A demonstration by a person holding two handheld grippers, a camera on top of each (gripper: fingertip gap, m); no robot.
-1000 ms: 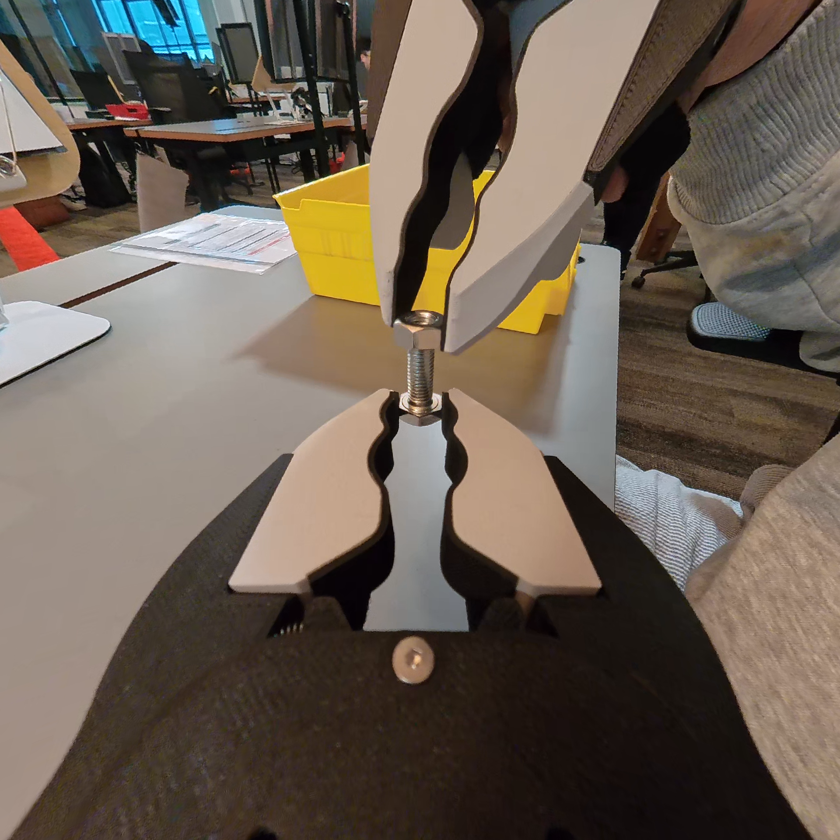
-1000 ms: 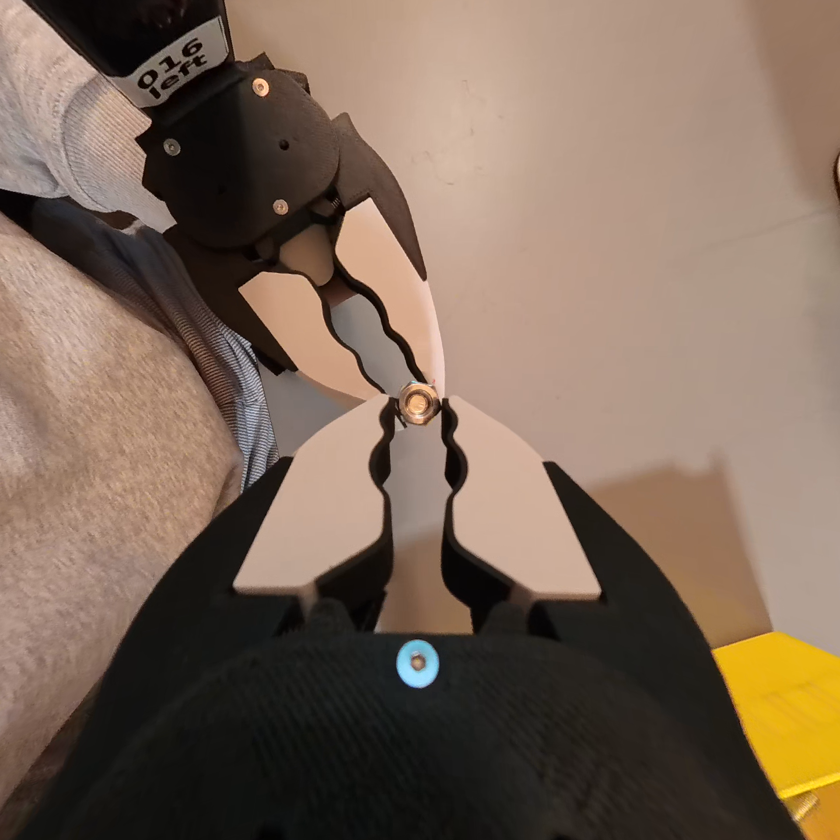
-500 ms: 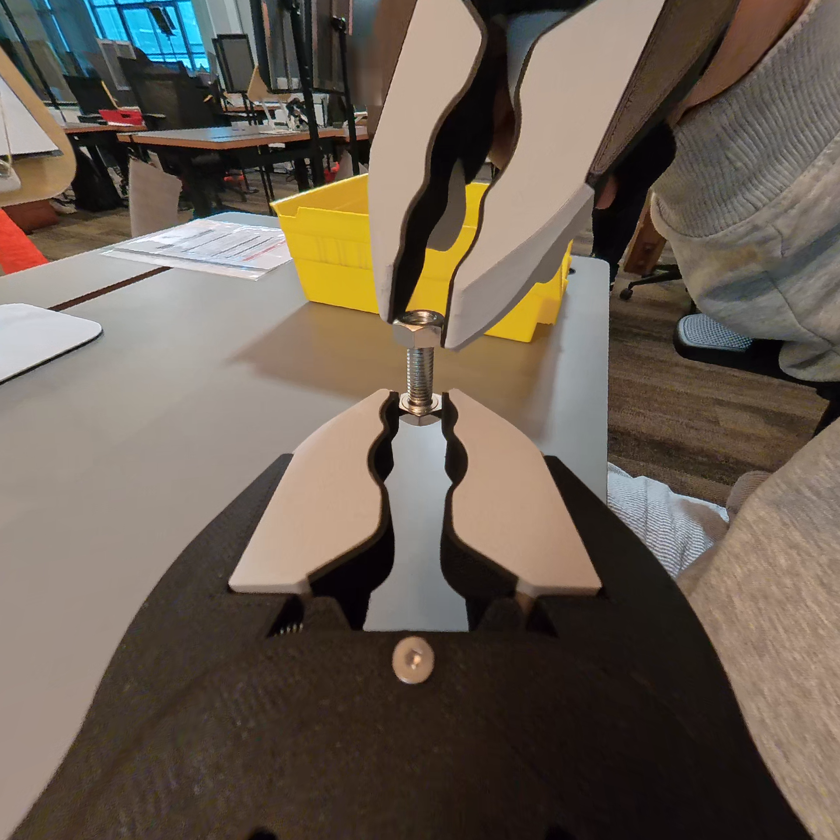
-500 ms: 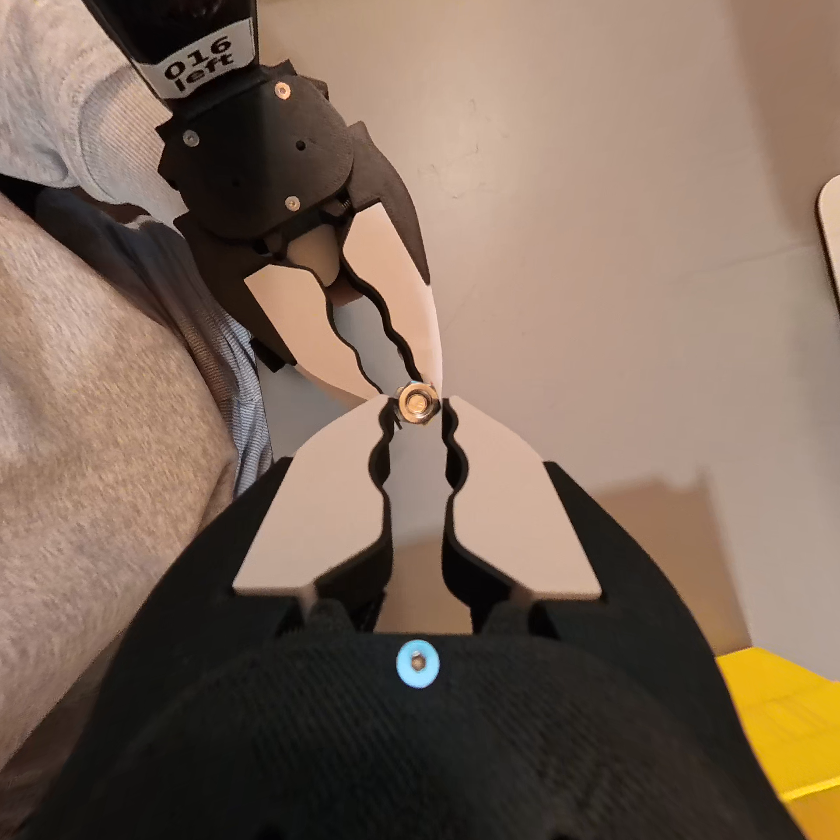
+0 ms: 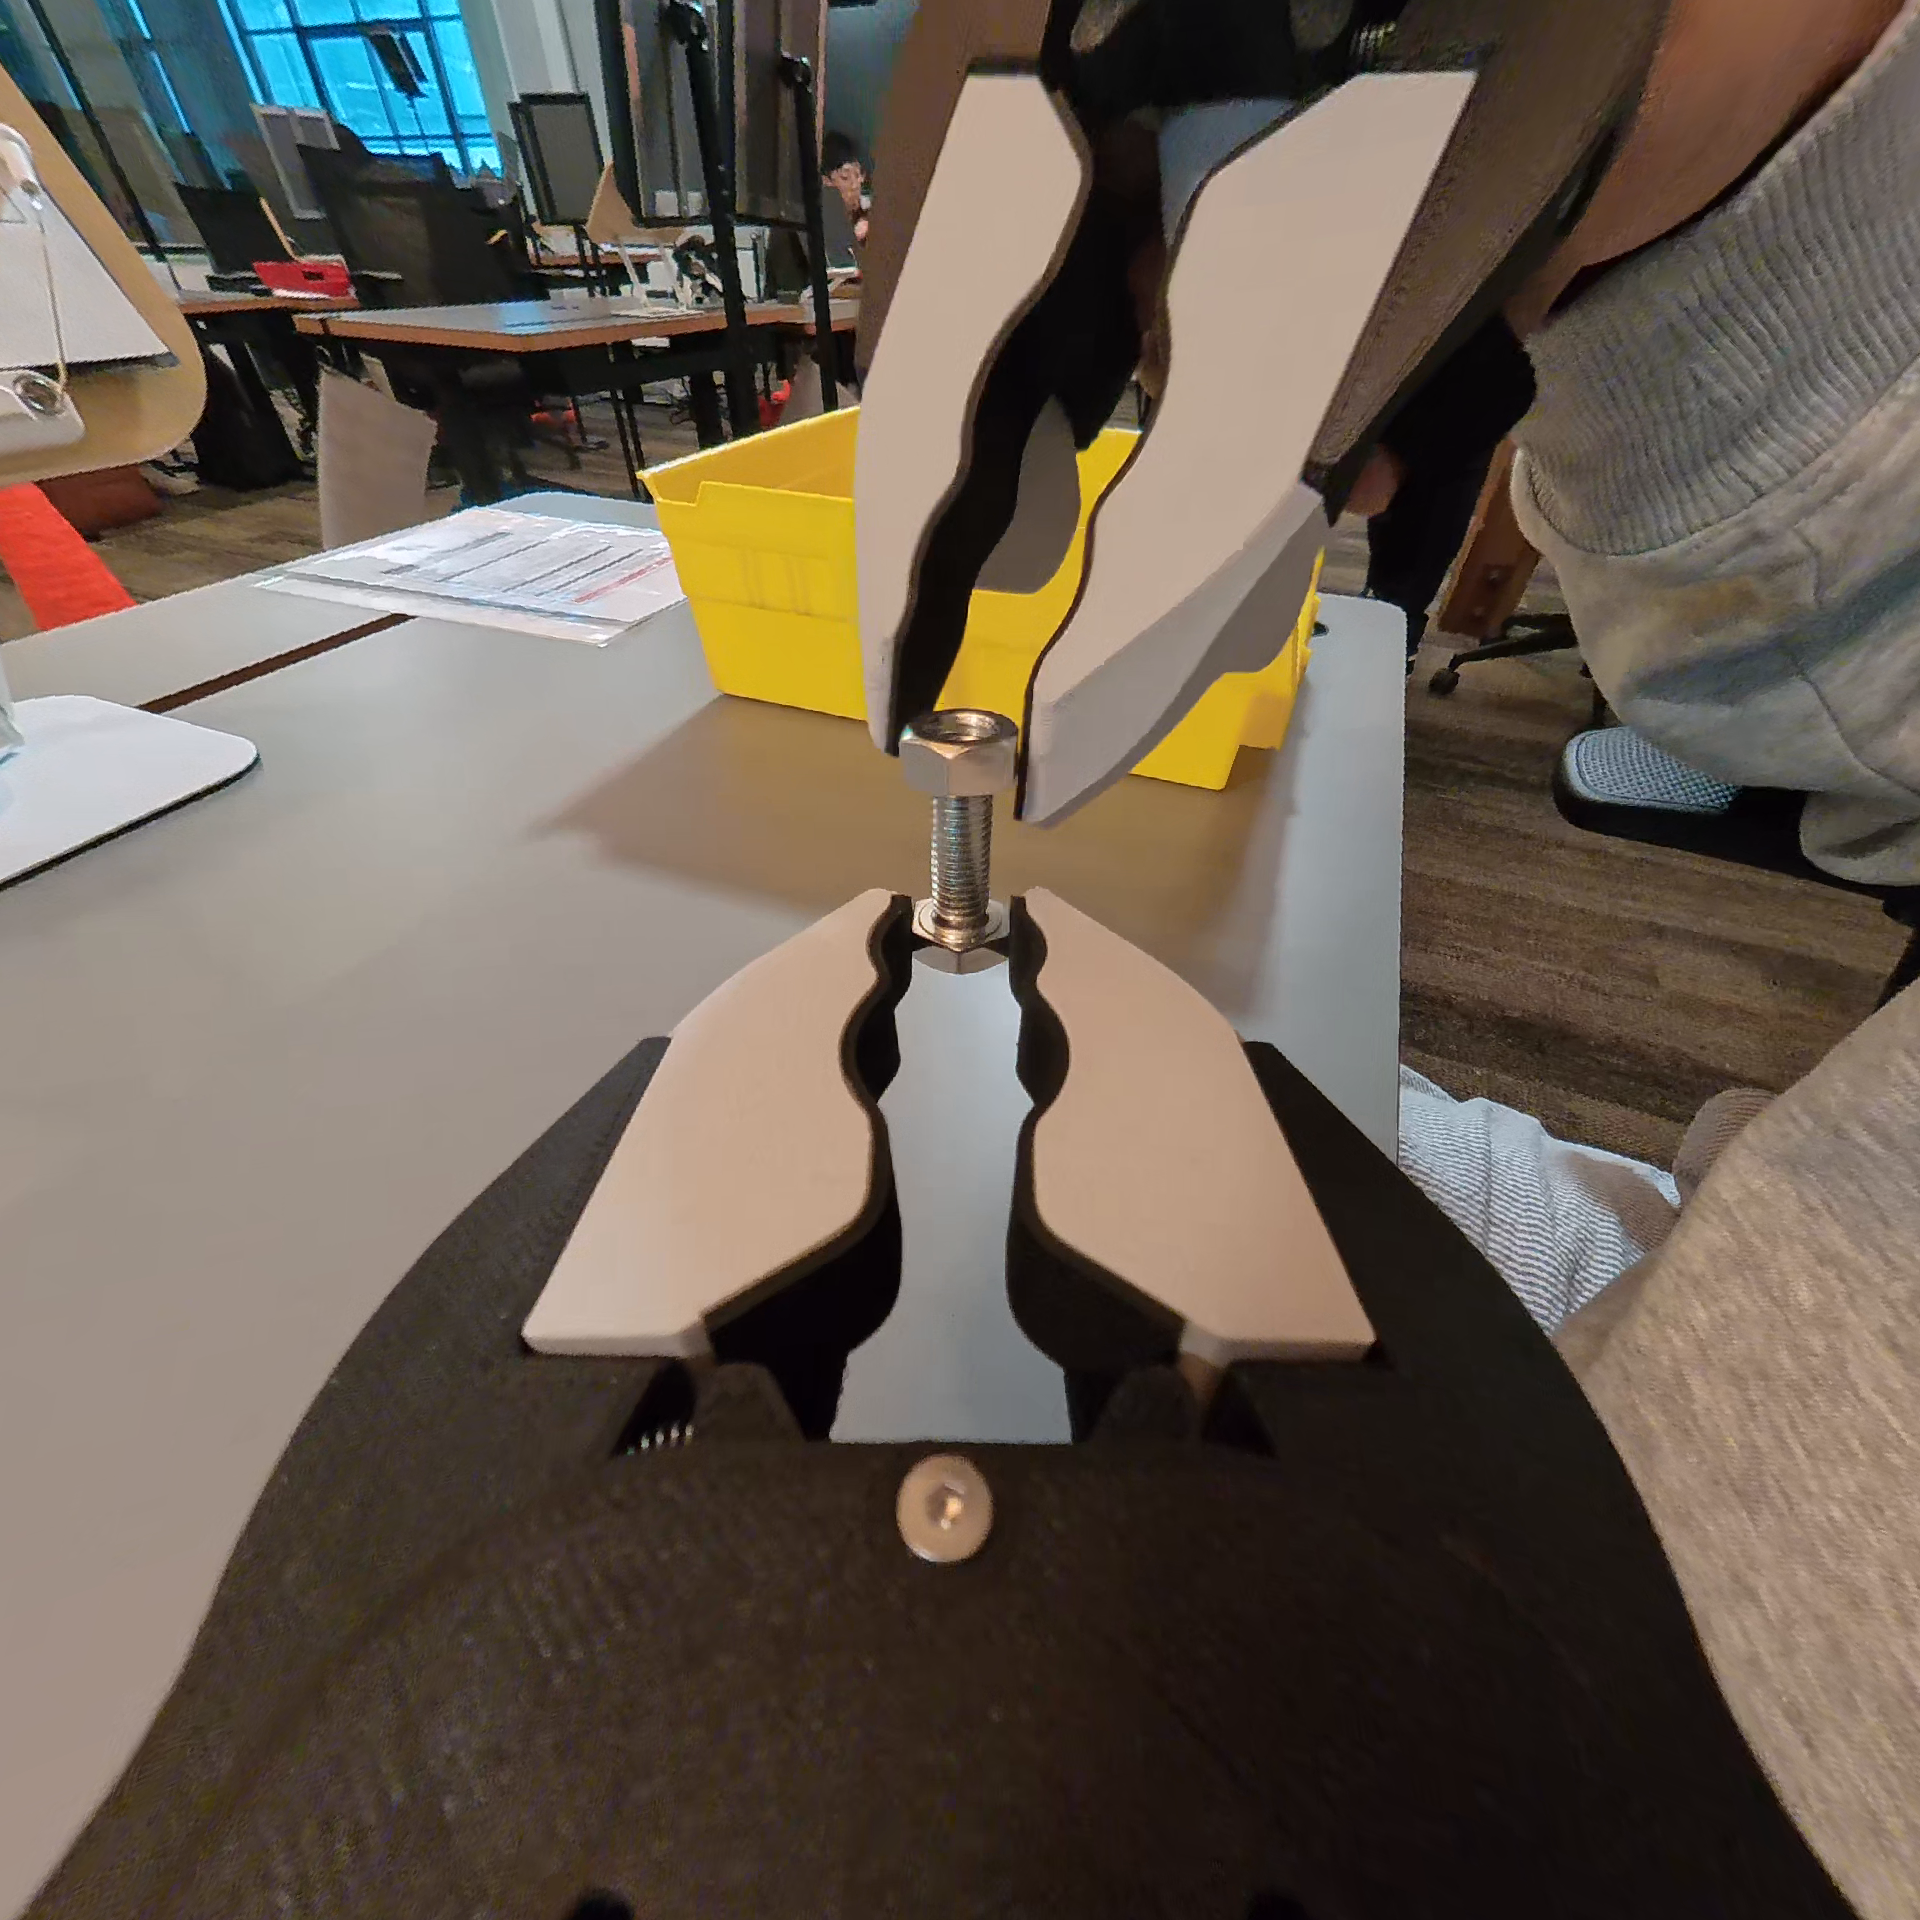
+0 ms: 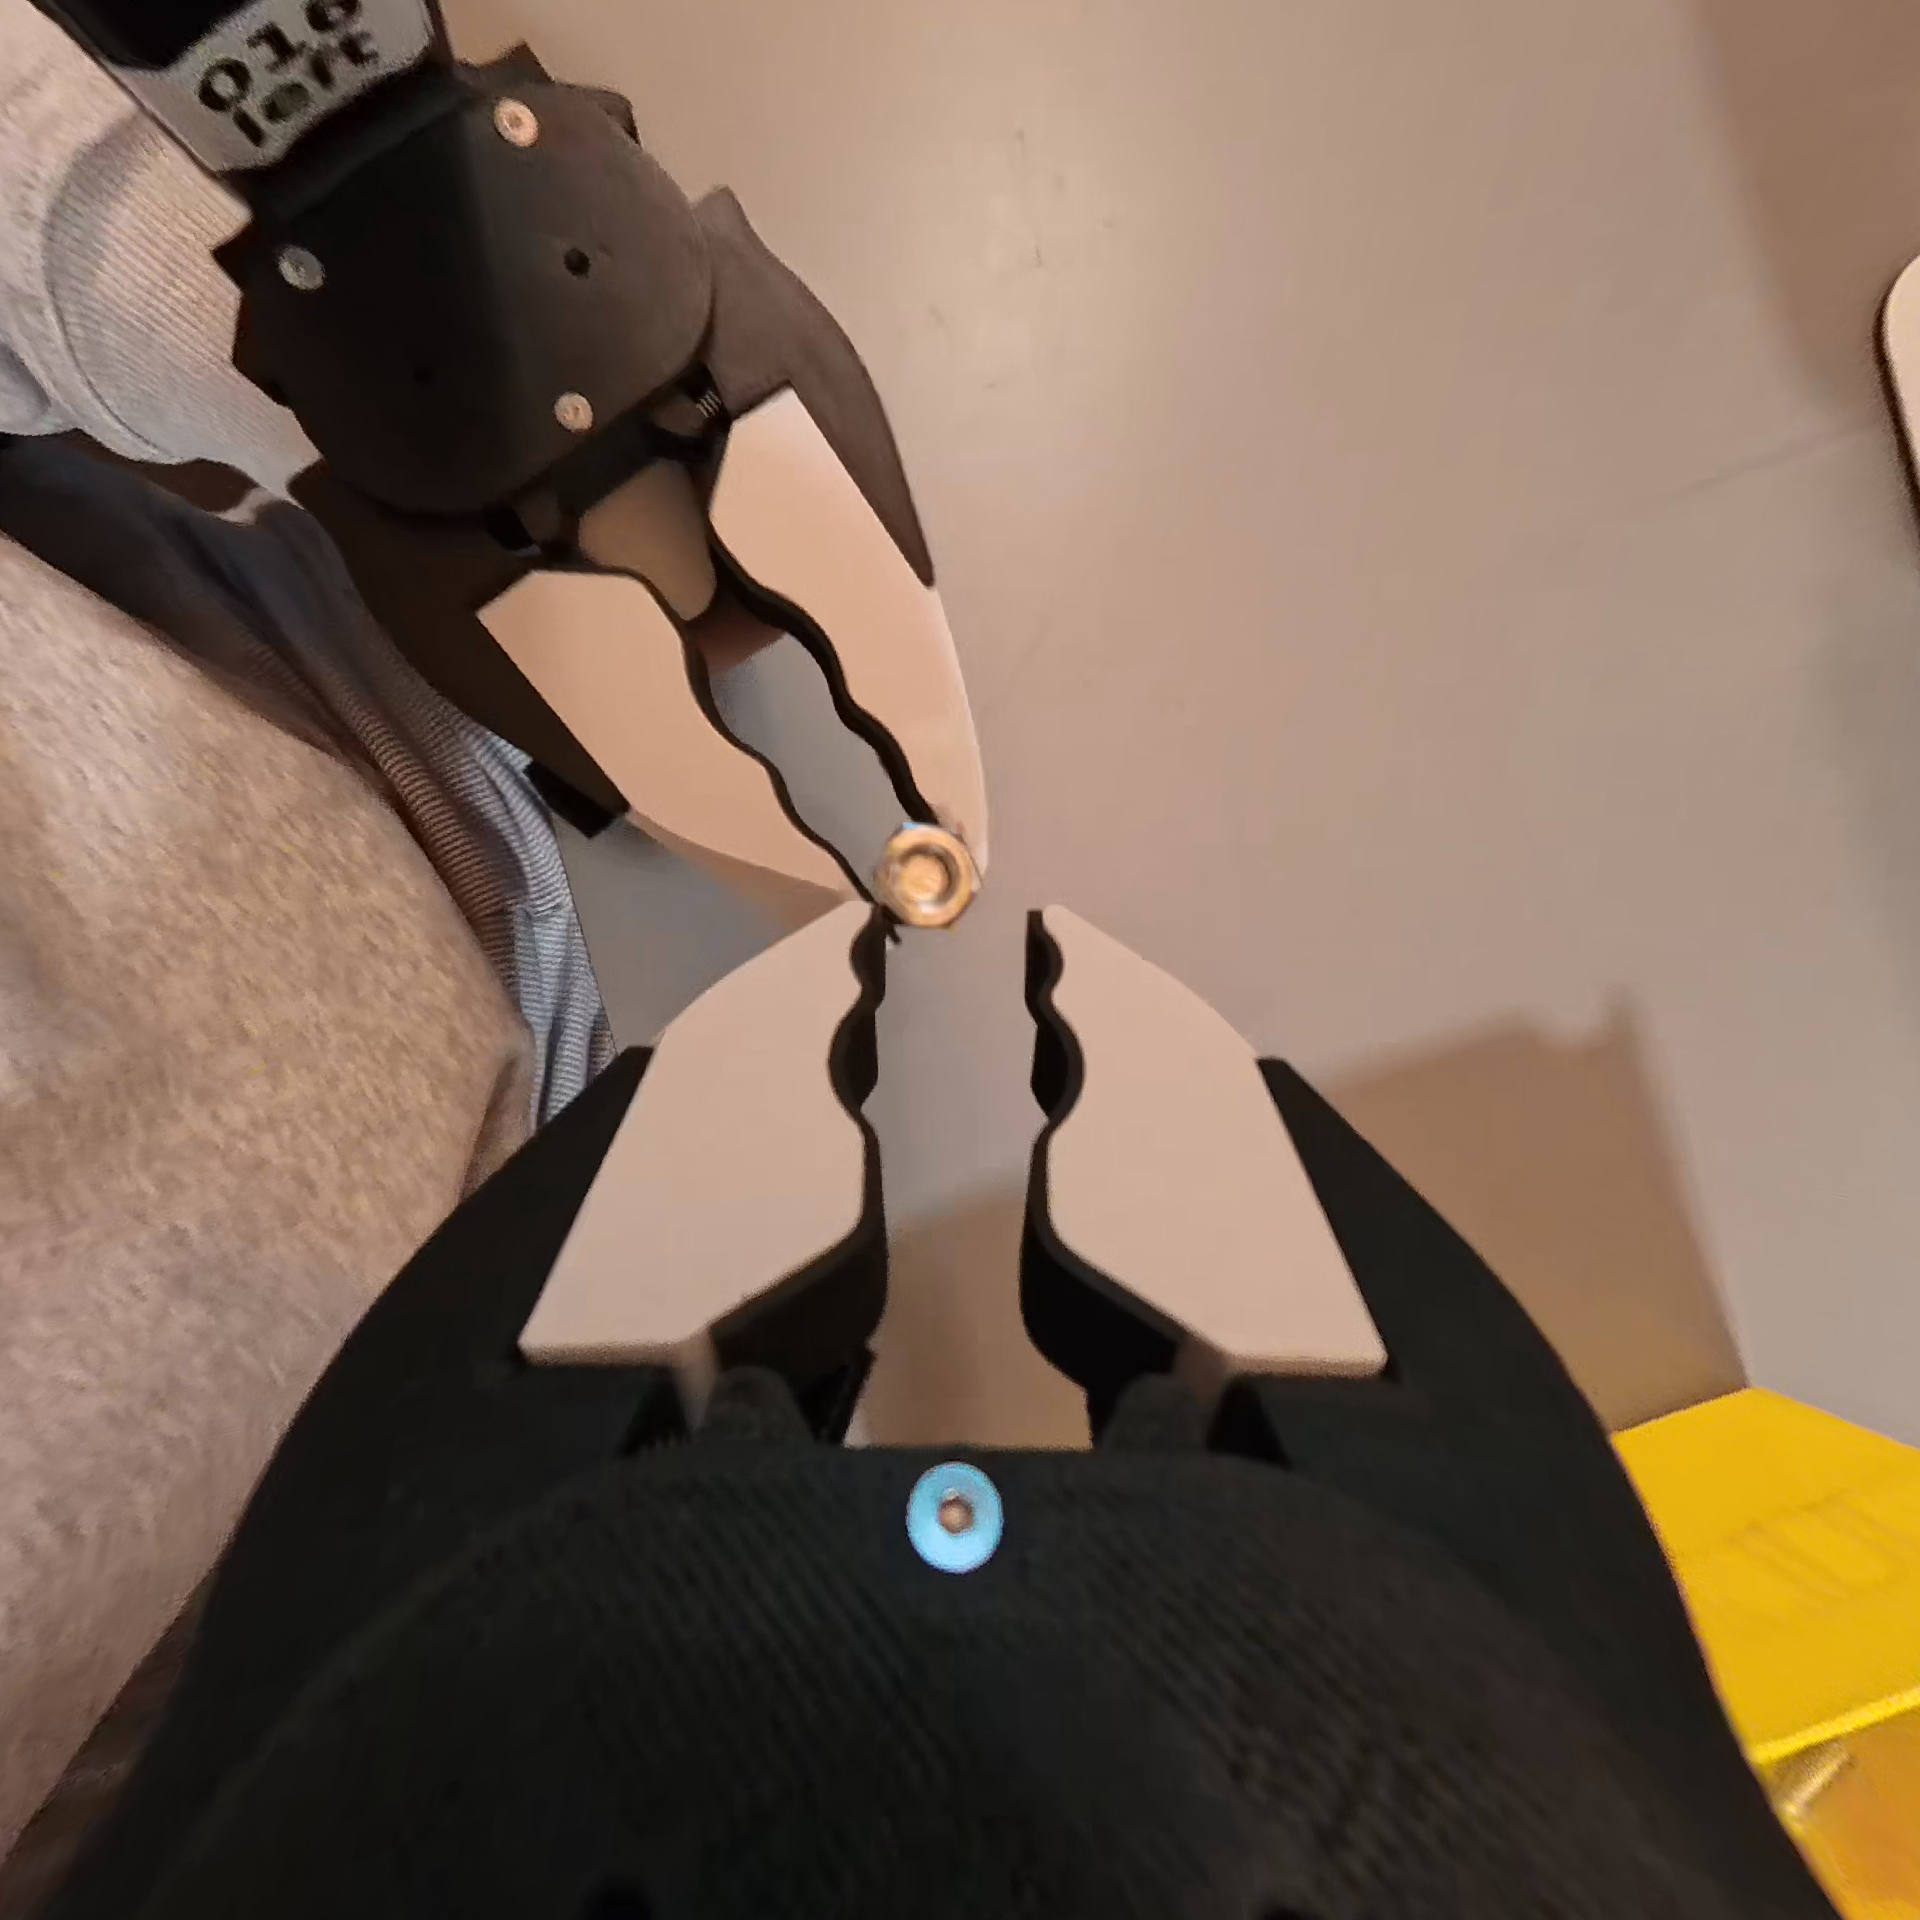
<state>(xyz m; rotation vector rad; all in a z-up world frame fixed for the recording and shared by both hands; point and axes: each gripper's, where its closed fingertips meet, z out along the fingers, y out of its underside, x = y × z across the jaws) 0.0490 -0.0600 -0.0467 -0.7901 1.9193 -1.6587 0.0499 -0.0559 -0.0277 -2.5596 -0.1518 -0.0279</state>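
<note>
Your left gripper (image 5: pixel 956 935) had its jaws closed on the hex end at the bottom of the bolt (image 5: pixel 958 862), pinching it right at the fingertips. That kept the bolt upright above the grey worktop (image 5: pixel 364 883), with its long axis running 6 to 12 o'clock in the left wrist view. The nut (image 5: pixel 958 753) sat on the bolt's top end. Your right gripper (image 6: pixel 953 914) came down from 12 o'clock, pointing along the bolt's axis. Its jaws stood slightly apart and clamped nothing. In the right wrist view the nut lay just past the fingertips, off-centre toward 11 o'clock. It was at or touching the left fingertip (image 6: pixel 831 956), with open space on the other side. The yellow bin (image 5: pixel 769 582) stood behind, toward 11 o'clock.
</note>
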